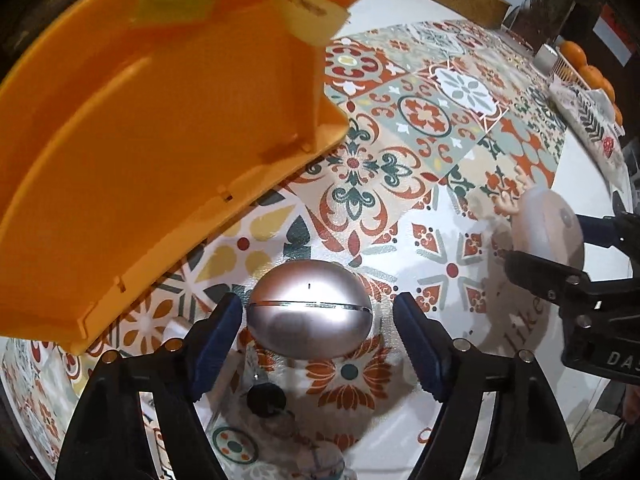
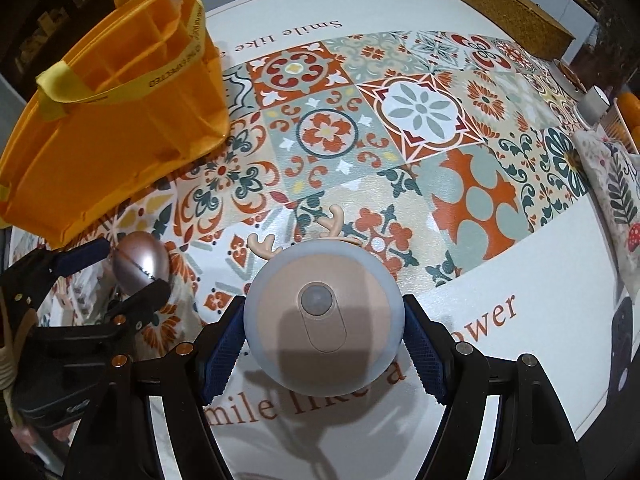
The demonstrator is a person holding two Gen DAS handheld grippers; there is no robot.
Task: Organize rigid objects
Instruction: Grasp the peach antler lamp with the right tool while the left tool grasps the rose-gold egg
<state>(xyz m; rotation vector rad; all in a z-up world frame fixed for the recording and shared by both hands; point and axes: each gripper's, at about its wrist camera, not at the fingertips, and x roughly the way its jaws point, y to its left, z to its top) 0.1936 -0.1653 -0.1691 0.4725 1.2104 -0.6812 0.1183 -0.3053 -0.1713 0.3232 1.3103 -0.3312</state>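
A shiny silver egg-shaped object [image 1: 309,309] sits between the fingers of my left gripper [image 1: 318,328]. The jaws stand apart from its sides, with a small gap at each pad. It also shows in the right wrist view [image 2: 140,262]. My right gripper [image 2: 324,336] is shut on a round pink and grey lamp with small antlers [image 2: 322,316], held above the table. The lamp also shows in the left wrist view [image 1: 546,232]. An orange fabric organizer bag [image 2: 120,120] with yellow handles stands at the left, and fills the upper left of the left wrist view [image 1: 160,140].
A patterned tile tablecloth [image 2: 400,140] covers the table. A cork box [image 2: 516,20] stands at the far right edge. Oranges [image 1: 588,68], a small grey cup [image 2: 596,102] and a printed cloth [image 2: 616,192] lie at the right. A dark object [image 2: 622,344] sits at the right edge.
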